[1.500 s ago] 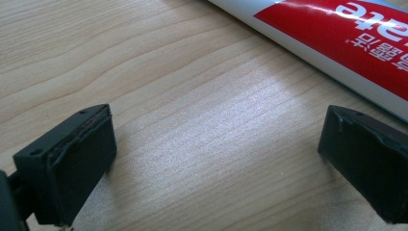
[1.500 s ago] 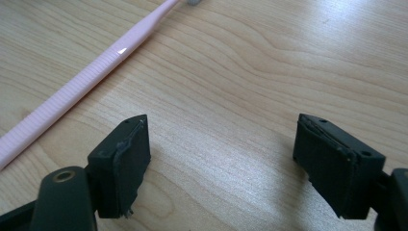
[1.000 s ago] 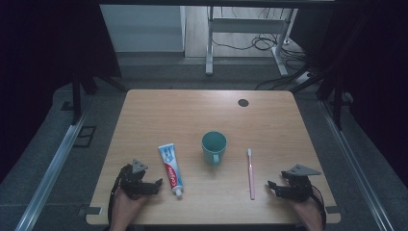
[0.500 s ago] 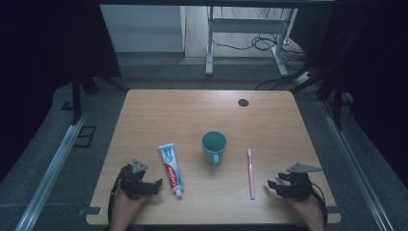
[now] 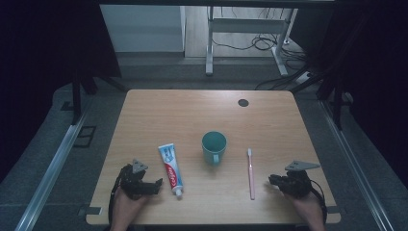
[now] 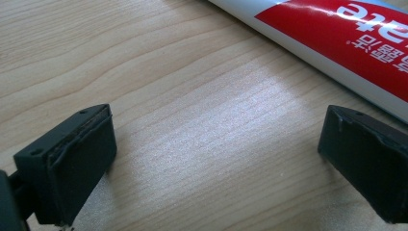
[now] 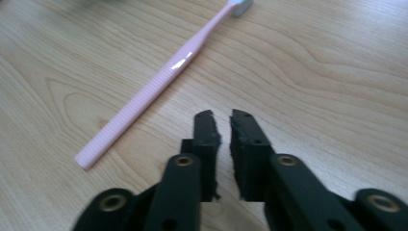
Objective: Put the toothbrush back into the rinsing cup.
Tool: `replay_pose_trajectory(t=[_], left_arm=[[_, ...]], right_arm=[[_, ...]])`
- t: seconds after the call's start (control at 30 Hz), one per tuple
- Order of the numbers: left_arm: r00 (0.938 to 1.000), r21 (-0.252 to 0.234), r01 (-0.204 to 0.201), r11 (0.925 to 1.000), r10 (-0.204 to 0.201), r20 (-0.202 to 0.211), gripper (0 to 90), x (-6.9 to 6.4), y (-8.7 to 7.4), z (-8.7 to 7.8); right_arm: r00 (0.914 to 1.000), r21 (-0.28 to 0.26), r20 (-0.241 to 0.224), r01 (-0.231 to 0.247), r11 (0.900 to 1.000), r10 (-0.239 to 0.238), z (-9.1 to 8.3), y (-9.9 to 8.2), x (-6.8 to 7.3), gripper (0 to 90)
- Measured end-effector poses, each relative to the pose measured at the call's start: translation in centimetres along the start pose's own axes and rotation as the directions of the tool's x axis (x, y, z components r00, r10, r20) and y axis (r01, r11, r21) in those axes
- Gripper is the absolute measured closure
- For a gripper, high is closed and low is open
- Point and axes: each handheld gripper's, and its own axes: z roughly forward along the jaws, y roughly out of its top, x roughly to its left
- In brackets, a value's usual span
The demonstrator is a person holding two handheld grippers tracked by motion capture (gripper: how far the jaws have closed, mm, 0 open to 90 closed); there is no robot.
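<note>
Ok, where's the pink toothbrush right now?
In the high view the toothbrush lies flat on the table, right of the teal cup, just left of the right gripper.

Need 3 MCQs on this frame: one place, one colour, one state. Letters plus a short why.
1. Where does the toothbrush lie relative to the cup?
A. inside it
B. on the table to its right in the high view
C. across the toothpaste tube

2. What colour is the cup?
A. teal
B. red
C. yellow

3. How does the right claw stand?
A. shut on the toothbrush
B. wide open
C. shut, holding nothing

Key: 1 B, the high view shows it flat on the wood, apart from the cup. 2 A, the rim and wall are teal. 3 C, the right gripper view shows its jaws nearly together, the toothbrush lying off to the side.
</note>
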Motion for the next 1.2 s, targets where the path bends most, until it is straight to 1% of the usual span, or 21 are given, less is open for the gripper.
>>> replay_pose_trajectory(t=[0.1,0.33,0.57,0.7,0.87,1.0,1.03,1.2], left_arm=[[1.0000,0.000,0.001,1.0000,-0.001,0.000,0.0,0.0,0.0,0.0],[1.0000,0.000,0.001,1.0000,-0.001,0.000,0.0,0.0,0.0,0.0],[1.0000,0.000,0.004,1.0000,-0.004,0.000,0.0,0.0,0.0,0.0],[1.0000,0.000,0.003,1.0000,-0.003,0.000,0.0,0.0,0.0,0.0],[1.0000,0.000,0.002,1.0000,-0.002,0.000,0.0,0.0,0.0,0.0],[1.0000,0.000,0.000,1.0000,0.000,0.000,0.0,0.0,0.0,0.0],[1.0000,0.000,0.000,1.0000,0.000,0.000,0.0,0.0,0.0,0.0],[1.0000,0.000,0.000,1.0000,0.000,0.000,0.0,0.0,0.0,0.0]], right_arm=[[0.9999,0.006,-0.008,0.013,0.9999,-0.013,0.1,0.3,0.2,89.0],[0.9994,0.023,-0.013,0.031,0.9992,-0.031,0.5,0.8,0.6,89.4],[0.9986,0.021,-0.022,0.049,0.9986,-0.049,0.7,1.4,1.0,89.3],[0.9979,0.023,-0.034,0.056,0.9982,-0.055,0.9,1.7,1.2,89.2],[0.9958,0.026,-0.051,0.077,0.9967,-0.076,1.5,2.3,1.8,89.1],[0.9948,0.026,-0.063,0.082,0.9963,-0.080,1.8,2.6,2.2,88.9],[0.9928,0.021,-0.081,0.090,0.9958,-0.088,2.1,2.8,2.4,88.8],[0.9891,0.021,-0.104,0.107,0.9940,-0.105,2.7,3.2,3.1,89.0]])
